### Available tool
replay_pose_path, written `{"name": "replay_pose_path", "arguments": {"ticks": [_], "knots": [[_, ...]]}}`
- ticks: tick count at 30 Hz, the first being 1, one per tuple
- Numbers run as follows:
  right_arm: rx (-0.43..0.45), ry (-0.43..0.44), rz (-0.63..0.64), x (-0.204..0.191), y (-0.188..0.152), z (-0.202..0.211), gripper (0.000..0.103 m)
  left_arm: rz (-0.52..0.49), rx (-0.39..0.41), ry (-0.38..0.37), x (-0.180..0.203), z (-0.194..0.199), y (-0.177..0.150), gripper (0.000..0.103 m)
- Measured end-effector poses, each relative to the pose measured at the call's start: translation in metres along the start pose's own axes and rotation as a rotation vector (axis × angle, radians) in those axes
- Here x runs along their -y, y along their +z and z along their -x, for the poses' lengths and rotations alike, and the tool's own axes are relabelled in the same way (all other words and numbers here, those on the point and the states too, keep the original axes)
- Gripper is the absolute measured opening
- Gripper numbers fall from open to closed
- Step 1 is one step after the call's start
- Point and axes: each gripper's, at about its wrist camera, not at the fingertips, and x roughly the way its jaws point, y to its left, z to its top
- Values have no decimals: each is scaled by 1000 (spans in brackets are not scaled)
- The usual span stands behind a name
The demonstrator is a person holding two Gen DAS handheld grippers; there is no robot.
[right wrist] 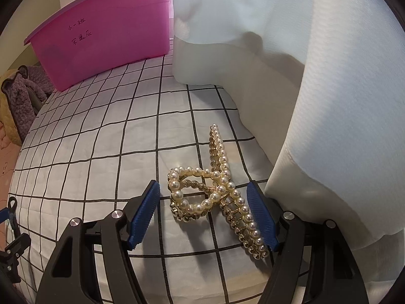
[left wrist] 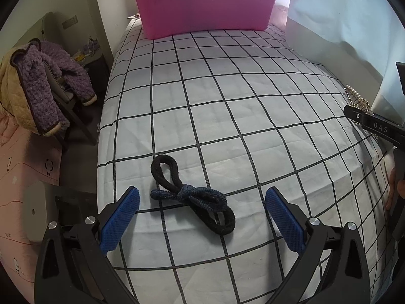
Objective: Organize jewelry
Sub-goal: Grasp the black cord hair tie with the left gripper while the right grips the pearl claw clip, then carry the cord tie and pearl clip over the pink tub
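In the left wrist view, a bed [left wrist: 227, 116] covered by a white sheet with a black grid is seen. The left gripper [left wrist: 202, 212] is held above it with its jaws spread wide; nothing is gripped. Between the blue pads [left wrist: 121, 223], lying on the sheet and touched by neither pad, are dark hair ties [left wrist: 192, 197]: a black loop and a dark blue one knotted together. A pink plastic bin [left wrist: 205, 5] marked with handwritten characters is set at the far end of the bed. A purple fleece jacket [left wrist: 45, 81] is draped over a chair to the left of the bed. At the right edge, part of the right gripper [left wrist: 374, 126] is seen, with a bit of the pearl hair claw [left wrist: 357, 98] just behind it.

In the right wrist view, the right gripper [right wrist: 203, 215] is lowered over the pearl hair claw [right wrist: 217, 192], which lies on the gridded sheet close to a pale curtain [right wrist: 329, 76]. The jaws are held wide open on either side of the claw. The right pad [right wrist: 262, 217] is just beside the claw's long beaded arm; whether it touches cannot be told. The left pad [right wrist: 144, 215] stands clear of the claw. The claw is not clamped. The pink plastic bin [right wrist: 106, 35] is seen well apart, at the far end of the bed.
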Motion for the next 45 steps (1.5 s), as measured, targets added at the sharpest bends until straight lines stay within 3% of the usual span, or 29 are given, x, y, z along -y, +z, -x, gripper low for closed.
{"name": "replay_pose_path", "arguments": {"ticks": [5, 7, 9, 12, 13, 15, 16, 22, 35, 45], "knots": [[4, 1, 14, -5, 0, 1, 64, -29, 12, -24, 1, 0, 0, 96], [11, 1, 32, -10, -2, 3, 53, -39, 21, -34, -1, 3, -2, 90], [15, -22, 43, -14, -3, 4, 52, -46, 35, -40, -3, 6, -4, 80], [8, -5, 23, -13, -3, 4, 46, -65, 49, -58, -3, 10, -3, 50], [8, -14, 22, -14, -3, 4, 46, -69, 50, -65, -3, 11, -3, 47], [9, -28, 20, -15, -3, 5, 46, -78, 53, -79, -4, 13, -3, 16], [7, -31, 14, -16, -4, 6, 46, -79, 47, -97, -5, 13, -3, 14], [6, -27, -13, -22, -5, 8, 46, -72, 33, -139, -12, 15, -1, 11], [61, 37, -85, -60, -6, 44, 46, -106, 146, -182, -35, 51, 21, 11], [129, 79, -131, -98, 5, 77, 46, -117, 193, -164, -72, 84, 55, 11]]}}
